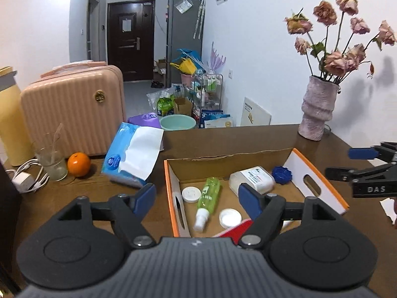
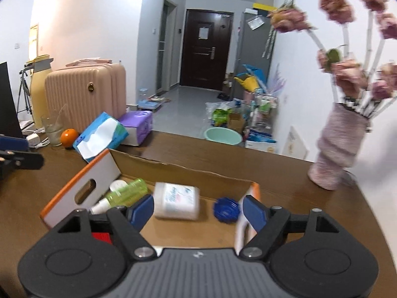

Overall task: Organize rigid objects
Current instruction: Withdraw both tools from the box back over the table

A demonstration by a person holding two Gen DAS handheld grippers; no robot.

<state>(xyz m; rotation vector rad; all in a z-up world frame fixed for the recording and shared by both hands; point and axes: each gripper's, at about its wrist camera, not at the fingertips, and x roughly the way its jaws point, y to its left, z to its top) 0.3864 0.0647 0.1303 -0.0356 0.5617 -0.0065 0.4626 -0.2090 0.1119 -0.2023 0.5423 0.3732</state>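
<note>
An open cardboard box (image 1: 320, 181) with orange-edged white flaps sits on the brown table. Inside lie a green spray bottle (image 1: 207, 198), a white jar (image 1: 251, 178), a blue lid (image 1: 281, 173), two white caps (image 1: 191, 195) and a red item (image 1: 235, 228). My left gripper (image 1: 197, 197) is open and empty, just above the box's near left part. My right gripper (image 2: 198, 211) is open and empty above the box's right side; it also shows in the left wrist view (image 1: 347, 164). The right wrist view shows the white jar (image 2: 177, 201), blue lid (image 2: 227, 209) and green bottle (image 2: 124, 195).
A blue tissue pack (image 1: 132, 154), an orange (image 1: 79, 164), a glass (image 1: 50, 161), a white charger (image 1: 24, 180) and a pink suitcase (image 1: 74, 109) stand left of the box. A pink vase (image 1: 317, 109) with dried roses stands at the back right near the wall.
</note>
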